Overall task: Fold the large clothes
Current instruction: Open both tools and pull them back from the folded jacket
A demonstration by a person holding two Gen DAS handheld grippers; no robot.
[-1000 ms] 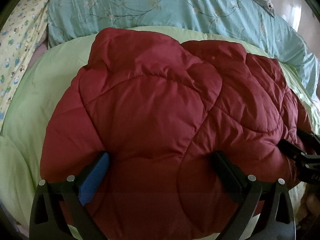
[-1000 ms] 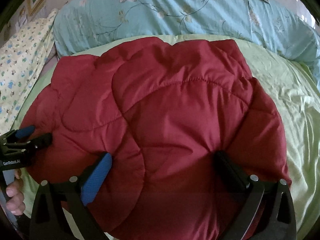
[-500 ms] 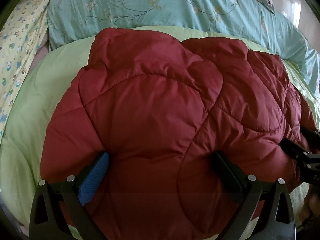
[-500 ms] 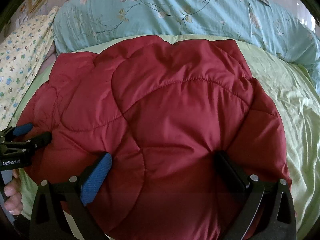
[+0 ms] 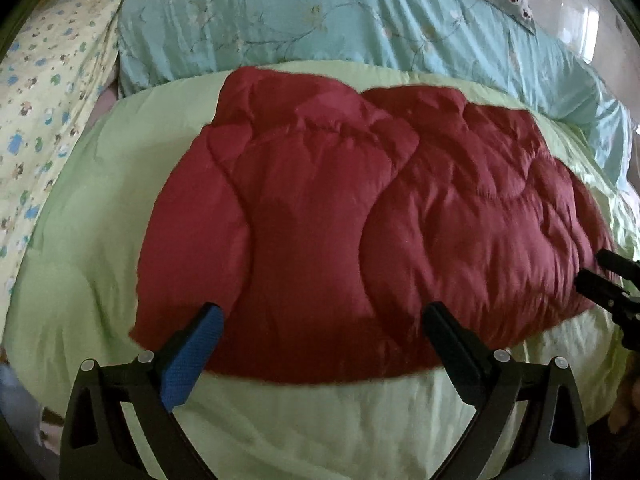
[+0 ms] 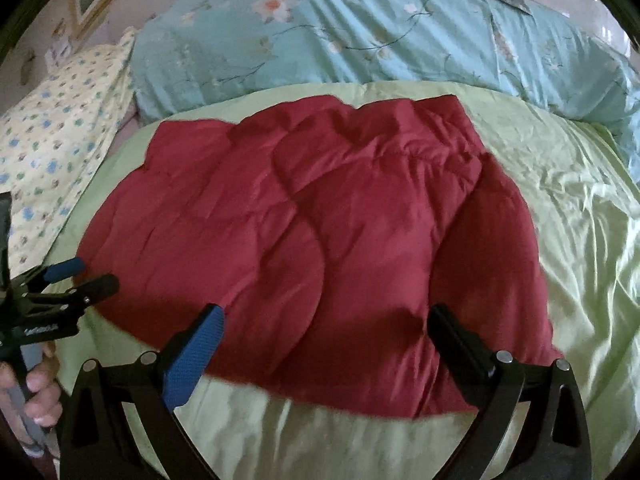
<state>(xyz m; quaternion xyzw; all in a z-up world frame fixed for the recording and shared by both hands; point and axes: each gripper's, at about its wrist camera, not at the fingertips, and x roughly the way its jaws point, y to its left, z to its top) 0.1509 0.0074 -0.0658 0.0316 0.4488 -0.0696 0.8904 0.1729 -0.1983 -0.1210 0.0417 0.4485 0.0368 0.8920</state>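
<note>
Dark red quilted puffer jacket [image 5: 360,220] lies folded flat on pale green bedsheet [image 5: 100,208], light blue floral duvet [image 6: 380,36] behind it. Left gripper [image 5: 320,320] and right gripper [image 6: 326,320] both spread wide, holding nothing, fingertips over jacket's near edge.

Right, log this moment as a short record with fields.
garment: dark red quilted puffer jacket, folded, lying flat
surface: pale green bedsheet
behind: light blue floral duvet
beside: yellow printed pillow
left tongs: open, empty, at jacket's near edge
right tongs: open, empty, at jacket's near edge
</note>
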